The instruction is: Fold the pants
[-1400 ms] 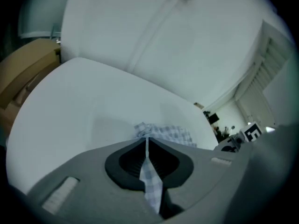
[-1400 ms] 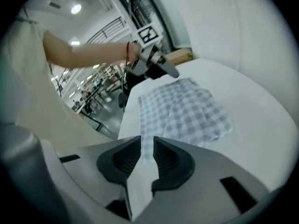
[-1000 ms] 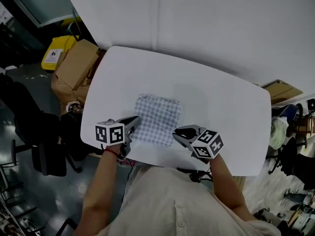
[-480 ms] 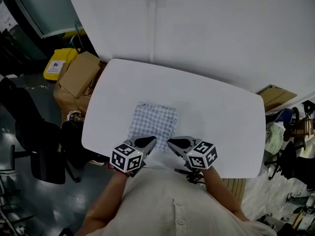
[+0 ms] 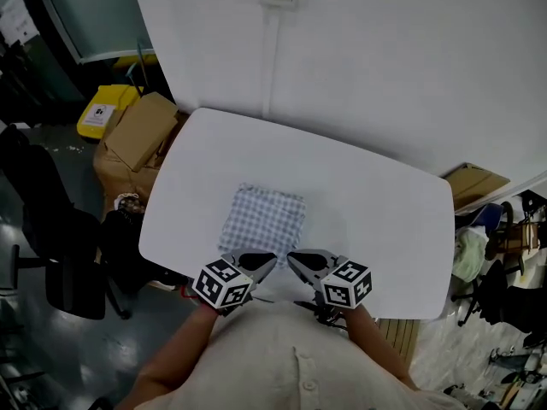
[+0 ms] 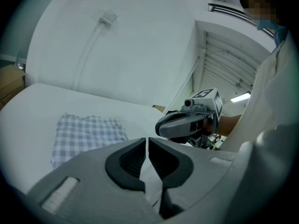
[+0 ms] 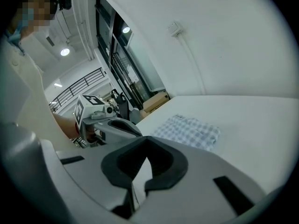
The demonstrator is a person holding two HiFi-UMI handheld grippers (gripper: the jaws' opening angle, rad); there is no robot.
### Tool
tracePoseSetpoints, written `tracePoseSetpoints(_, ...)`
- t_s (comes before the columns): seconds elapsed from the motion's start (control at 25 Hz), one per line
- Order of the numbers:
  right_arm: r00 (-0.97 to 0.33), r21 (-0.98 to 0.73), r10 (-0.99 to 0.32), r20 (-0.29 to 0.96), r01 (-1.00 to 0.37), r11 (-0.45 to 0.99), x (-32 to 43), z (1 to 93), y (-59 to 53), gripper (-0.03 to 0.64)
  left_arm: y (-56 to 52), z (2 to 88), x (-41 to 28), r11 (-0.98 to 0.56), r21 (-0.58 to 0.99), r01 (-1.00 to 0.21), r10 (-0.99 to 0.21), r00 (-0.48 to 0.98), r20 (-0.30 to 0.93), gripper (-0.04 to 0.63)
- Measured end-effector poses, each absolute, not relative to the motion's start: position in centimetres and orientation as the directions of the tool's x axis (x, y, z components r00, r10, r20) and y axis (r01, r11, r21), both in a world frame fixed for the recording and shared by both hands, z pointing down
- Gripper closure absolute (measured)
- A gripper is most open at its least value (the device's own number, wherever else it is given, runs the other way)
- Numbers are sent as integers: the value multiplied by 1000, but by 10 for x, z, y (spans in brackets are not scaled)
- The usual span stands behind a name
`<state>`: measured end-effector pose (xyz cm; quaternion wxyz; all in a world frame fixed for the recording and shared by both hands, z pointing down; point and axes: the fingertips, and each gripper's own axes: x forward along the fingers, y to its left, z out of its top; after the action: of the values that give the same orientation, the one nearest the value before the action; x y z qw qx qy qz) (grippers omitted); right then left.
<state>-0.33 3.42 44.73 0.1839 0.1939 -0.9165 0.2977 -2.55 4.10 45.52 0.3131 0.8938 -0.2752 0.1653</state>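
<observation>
Fig.: pants [image 5: 263,219] lie folded square on table [image 5: 376,203], near its near edge. L claw [image 5: 267,261] pressed together, empty; R claw [image 5: 296,260] just closed on nothing. Both hang at the near edge, clear of cloth. Folding looks done; next, I'd only check the edges.

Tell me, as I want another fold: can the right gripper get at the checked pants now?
Probably yes. The right gripper, its jaws just closed on nothing, hangs at the near edge of the table, just short of the pants, only bare surface between. The left gripper is beside it, not across its path.
</observation>
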Motion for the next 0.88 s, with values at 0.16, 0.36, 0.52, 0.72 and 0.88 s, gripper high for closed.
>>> tracePoseSetpoints(0.16,-850,-456,-255,461,-474,754,-8,445,31,601,43,456,-33,-643,473,-602,-396,790,467,570)
tracePoseSetpoints(0.36,-843,-441,-264,470,-482,757,-16,443,28,601,47,460,-35,-637,489,-596,-387,796,465,569)
tracePoseSetpoints(0.52,-833,-420,-272,482,-492,762,-15,441,28,601,44,459,-35,-643,495,-585,-384,805,452,570)
tracePoseSetpoints(0.72,-819,-407,-287,497,-512,757,-10,437,28,601,38,451,-39,-645,498,-580,-400,811,427,571)
tracePoseSetpoints(0.88,-812,-401,-292,506,-521,754,-10,438,31,601,40,452,-41,-647,500,-576,-398,814,423,569)
